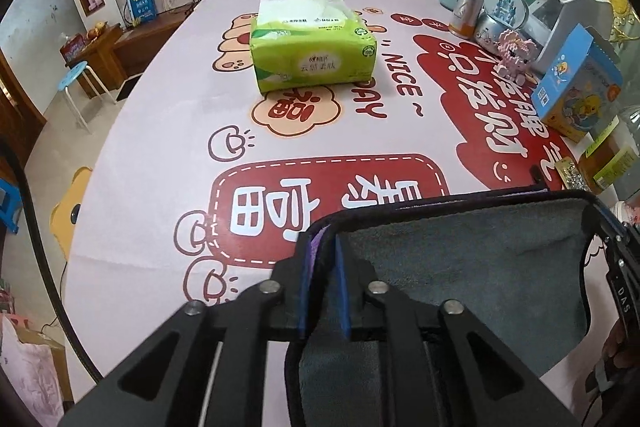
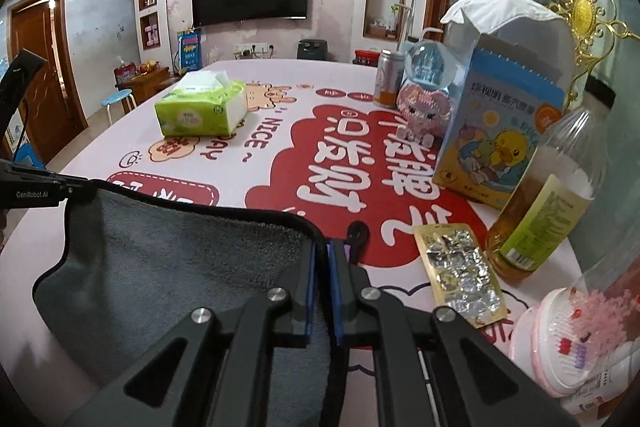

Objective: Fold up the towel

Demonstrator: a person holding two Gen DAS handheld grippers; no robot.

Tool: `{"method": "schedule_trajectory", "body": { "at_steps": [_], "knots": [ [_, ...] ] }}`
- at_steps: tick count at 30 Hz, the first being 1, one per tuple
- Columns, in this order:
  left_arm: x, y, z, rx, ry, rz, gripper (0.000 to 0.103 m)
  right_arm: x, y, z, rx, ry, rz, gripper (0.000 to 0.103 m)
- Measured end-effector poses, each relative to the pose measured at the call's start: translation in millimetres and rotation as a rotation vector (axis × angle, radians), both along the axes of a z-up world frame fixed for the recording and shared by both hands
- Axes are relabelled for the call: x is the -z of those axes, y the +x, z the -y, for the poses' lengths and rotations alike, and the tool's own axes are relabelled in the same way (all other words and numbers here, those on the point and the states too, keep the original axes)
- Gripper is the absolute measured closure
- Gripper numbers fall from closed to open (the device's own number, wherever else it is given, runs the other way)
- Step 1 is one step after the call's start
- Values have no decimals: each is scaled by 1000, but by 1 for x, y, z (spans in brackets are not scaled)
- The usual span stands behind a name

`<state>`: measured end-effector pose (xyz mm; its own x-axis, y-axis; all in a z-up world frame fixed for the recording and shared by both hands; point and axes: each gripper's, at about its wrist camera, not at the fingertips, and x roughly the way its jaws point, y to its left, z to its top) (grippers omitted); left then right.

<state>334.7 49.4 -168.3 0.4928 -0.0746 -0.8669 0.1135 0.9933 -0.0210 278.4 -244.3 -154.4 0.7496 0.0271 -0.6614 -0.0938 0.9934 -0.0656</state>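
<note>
A grey towel [image 1: 472, 267] with a black hem and a purple underside is held up above the table between both grippers. My left gripper [image 1: 324, 255] is shut on the towel's left corner. My right gripper [image 2: 326, 251] is shut on the towel's right corner [image 2: 180, 255], and the cloth hangs to its left. In the right wrist view the left gripper [image 2: 36, 187] shows at the far left edge. In the left wrist view the right gripper [image 1: 616, 247] shows at the towel's right end.
A pink tablecloth [image 1: 160, 115] with red prints covers the table. A green tissue pack [image 1: 312, 47] lies at the middle back. Along the right stand a juice bottle [image 2: 536, 211], a blue duck box [image 2: 492, 143], a snow globe [image 2: 428, 67], a pill blister [image 2: 460, 275] and a pink brush [image 2: 560, 339].
</note>
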Motion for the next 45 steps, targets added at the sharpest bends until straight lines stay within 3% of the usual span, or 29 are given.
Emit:
{"method": "schedule_trajectory", "body": {
  "at_steps": [1,2,3,5,9,11,14,17,19,26,30,39,45],
  "knots": [
    [0,0,0,-7,4,2,74,1,0,0,2,-1,-5,94],
    [0,0,-1,-15,6,5,70,2,1,-1,5,-2,-10,90],
    [0,0,-1,-19,2,8,67,2,1,-1,6,0,-13,86],
    [-2,-1,-3,-18,-6,4,66,2,2,0,7,7,-16,70],
    [-9,-7,-1,-14,13,14,53,-3,-1,0,9,15,-5,63],
    [-16,-13,0,-10,21,27,51,-8,-3,1,12,19,-3,57],
    [-24,-24,3,-3,27,33,45,-18,-9,3,32,30,9,43],
    [-34,-39,5,-7,45,44,33,-26,-17,5,54,41,11,34],
    [-39,-50,6,-9,54,47,25,-33,-23,6,56,53,9,30],
    [-52,-88,9,-4,37,31,13,-53,-51,3,26,67,10,16],
    [-59,-110,9,-16,28,32,0,-60,-72,-1,-6,95,-2,9],
    [-75,-165,4,-59,27,21,0,-64,-124,-10,-43,155,-80,0],
    [-88,-207,8,-46,34,43,1,-70,-158,-13,-75,178,-144,0]
  ]
}}
